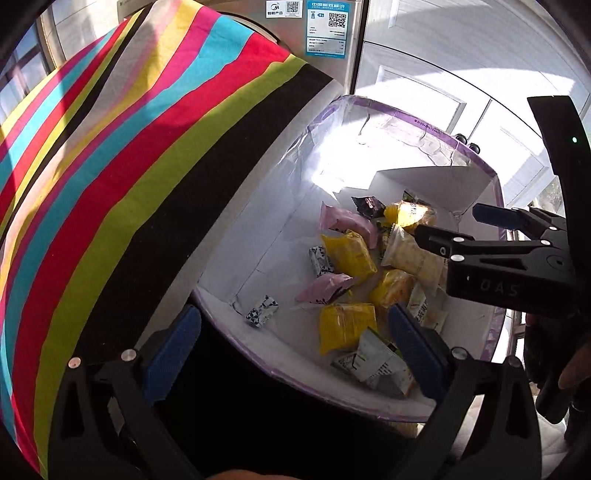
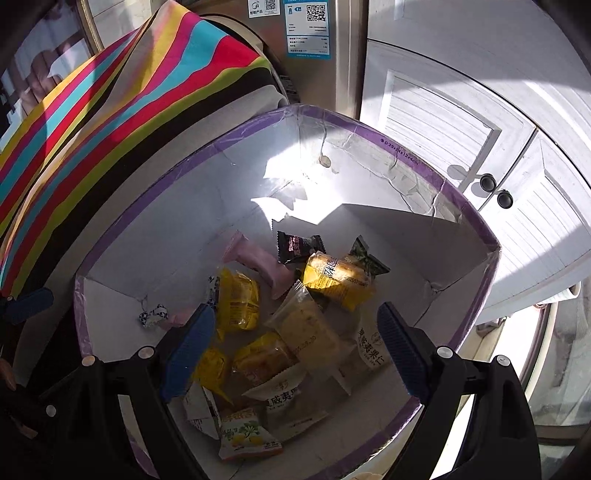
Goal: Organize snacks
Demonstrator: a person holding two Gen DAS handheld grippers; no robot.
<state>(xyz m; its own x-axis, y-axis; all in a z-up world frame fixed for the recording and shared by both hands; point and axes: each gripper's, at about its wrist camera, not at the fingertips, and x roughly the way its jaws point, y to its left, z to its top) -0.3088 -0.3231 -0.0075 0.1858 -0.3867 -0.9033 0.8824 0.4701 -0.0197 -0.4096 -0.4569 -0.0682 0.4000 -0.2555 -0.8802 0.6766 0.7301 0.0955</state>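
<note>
A white box with a purple taped rim holds several wrapped snacks: yellow packs, pink packs, a dark candy, clear and white packs. A small black-and-white candy lies apart at the box's left. My left gripper is open and empty over the box's near rim. My right gripper is open and empty above the snack pile; it also shows in the left wrist view from the right.
A striped, many-coloured cloth lies left of the box. Behind stand a metal appliance with labels and white cabinet doors with dark knobs.
</note>
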